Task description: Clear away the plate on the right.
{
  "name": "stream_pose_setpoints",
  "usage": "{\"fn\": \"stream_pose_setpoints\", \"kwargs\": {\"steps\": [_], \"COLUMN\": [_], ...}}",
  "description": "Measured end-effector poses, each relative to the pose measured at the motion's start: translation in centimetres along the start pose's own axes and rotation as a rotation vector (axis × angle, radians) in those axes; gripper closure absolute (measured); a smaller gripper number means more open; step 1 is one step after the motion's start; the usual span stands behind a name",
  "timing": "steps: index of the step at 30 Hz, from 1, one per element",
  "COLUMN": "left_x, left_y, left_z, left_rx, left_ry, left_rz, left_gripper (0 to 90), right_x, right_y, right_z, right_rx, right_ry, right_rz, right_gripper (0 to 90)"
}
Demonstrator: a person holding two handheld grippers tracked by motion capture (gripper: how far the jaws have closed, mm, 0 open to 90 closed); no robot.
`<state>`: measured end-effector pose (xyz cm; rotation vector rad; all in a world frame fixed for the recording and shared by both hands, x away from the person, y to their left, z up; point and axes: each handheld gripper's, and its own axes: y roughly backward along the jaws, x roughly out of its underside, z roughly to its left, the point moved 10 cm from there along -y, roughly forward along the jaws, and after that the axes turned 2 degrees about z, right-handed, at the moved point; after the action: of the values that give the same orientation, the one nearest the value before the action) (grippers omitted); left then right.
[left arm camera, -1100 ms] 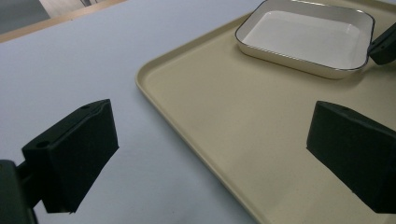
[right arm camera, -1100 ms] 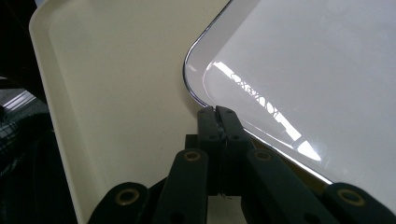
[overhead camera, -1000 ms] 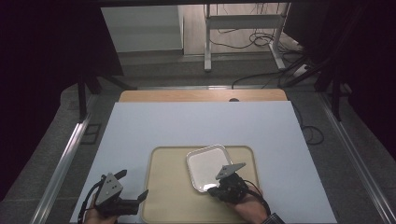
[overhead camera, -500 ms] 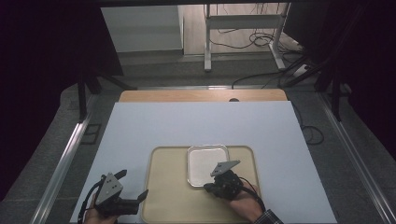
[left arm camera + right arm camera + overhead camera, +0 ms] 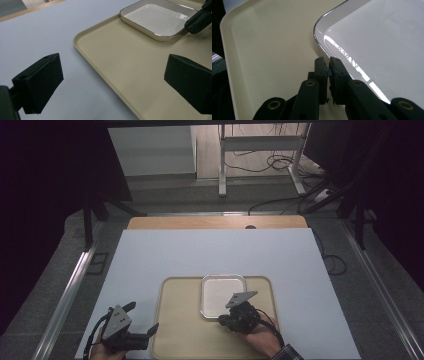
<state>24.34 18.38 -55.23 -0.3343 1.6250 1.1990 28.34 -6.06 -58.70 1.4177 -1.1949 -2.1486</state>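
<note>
1. The white square dish (image 5: 223, 294) lies on the beige tray (image 5: 182, 330), its near rim pinched between the jaws of the right gripper (image 5: 328, 63), which have just been opening a sliver but still look to hold the rim.
2. The left gripper (image 5: 112, 82) hangs with jaws spread wide and nothing between them, the tray's edge running under the gap.
3. Risk: the thin grip on a glossy rim may slip, letting the dish skid across the tray toward the white table (image 5: 210, 252).
</note>
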Motion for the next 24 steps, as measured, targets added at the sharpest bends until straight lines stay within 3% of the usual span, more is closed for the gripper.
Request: {"fn": "stream_pose_setpoints", "kwargs": {"steps": [17,24], "left_x": [0.0,-0.3], "left_y": [0.0,0.4], "left_z": [-0.1,-0.1], "left_rx": [0.000,-0.004], "left_ry": [-0.010,-0.017], "left_rz": [-0.003,-0.035], "left_gripper": [1.9,0.6], "right_x": [-0.7,-0.9], "right_y": [1.6,2.1], "right_z": [-0.7,-1.0], "right_rx": [0.025,0.033], "right_ry": [-0.018,-0.019], "right_rz": [-0.072,-0.088], "right_gripper": [72.7,66.8]}}
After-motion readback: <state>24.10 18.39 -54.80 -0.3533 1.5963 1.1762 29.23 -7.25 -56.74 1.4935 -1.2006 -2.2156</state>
